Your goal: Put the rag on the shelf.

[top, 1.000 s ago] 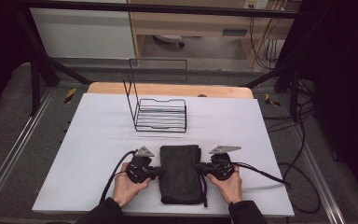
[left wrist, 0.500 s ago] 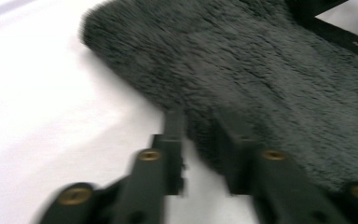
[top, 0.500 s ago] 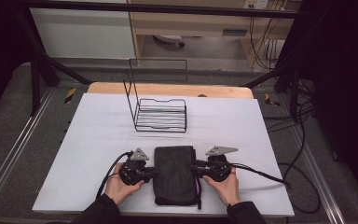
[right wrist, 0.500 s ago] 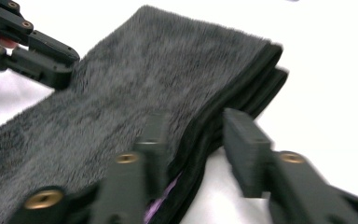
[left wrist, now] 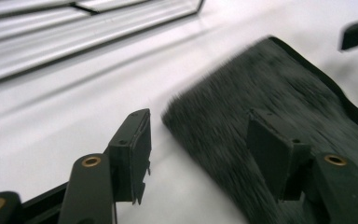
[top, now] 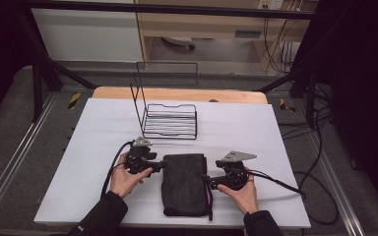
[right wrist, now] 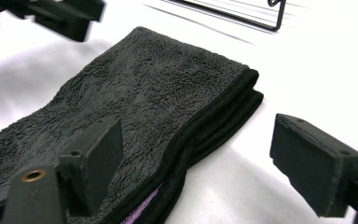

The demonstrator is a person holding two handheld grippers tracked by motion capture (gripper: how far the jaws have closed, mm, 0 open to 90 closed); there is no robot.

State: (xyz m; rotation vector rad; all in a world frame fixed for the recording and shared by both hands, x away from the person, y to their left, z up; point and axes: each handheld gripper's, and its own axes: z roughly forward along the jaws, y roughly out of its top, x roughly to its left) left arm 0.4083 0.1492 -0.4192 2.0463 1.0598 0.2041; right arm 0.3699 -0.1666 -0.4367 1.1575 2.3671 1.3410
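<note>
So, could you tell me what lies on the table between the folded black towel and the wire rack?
Nothing: in the high view, the stretch between the folded black towel and the wire rack is bare white table.

Black towel (top: 185, 183) w/ maybe purple lining; white table (top: 88, 142).

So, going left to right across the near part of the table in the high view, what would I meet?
Left hand → left claw → folded black towel → right claw → right hand.
</note>
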